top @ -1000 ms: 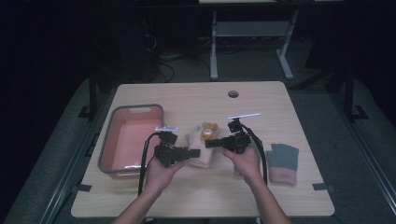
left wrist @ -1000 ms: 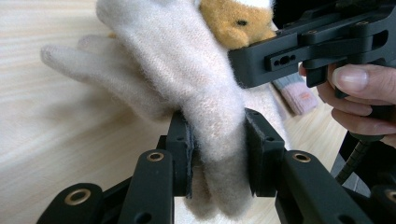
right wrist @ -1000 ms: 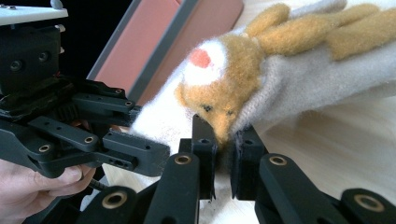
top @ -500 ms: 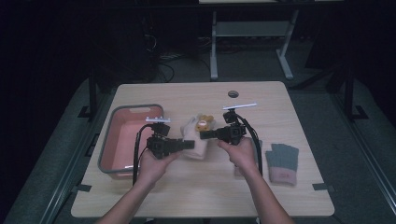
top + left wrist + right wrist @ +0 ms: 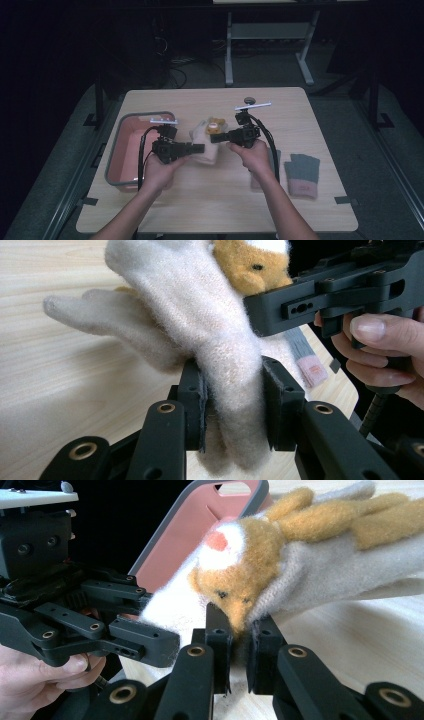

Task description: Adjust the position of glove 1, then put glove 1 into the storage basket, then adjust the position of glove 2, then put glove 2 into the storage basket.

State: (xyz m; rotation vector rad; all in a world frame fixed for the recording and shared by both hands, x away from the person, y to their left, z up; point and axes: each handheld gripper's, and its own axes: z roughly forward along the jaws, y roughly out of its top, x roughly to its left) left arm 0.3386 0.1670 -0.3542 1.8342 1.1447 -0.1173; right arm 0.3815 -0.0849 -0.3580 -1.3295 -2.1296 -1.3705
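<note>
Fuzzy cream wool glove [image 5: 200, 335], matt pale wood table [image 5: 300, 107], smooth pink plastic bin [image 5: 122, 150].

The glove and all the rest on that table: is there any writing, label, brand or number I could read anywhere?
None can be read.
The cream glove, held by both hand-held grippers, shows no writing; its orange animal face is a picture, not text.
The grey glove has a pink band with marks too blurred to read.
The pink bin shows no label.
</note>
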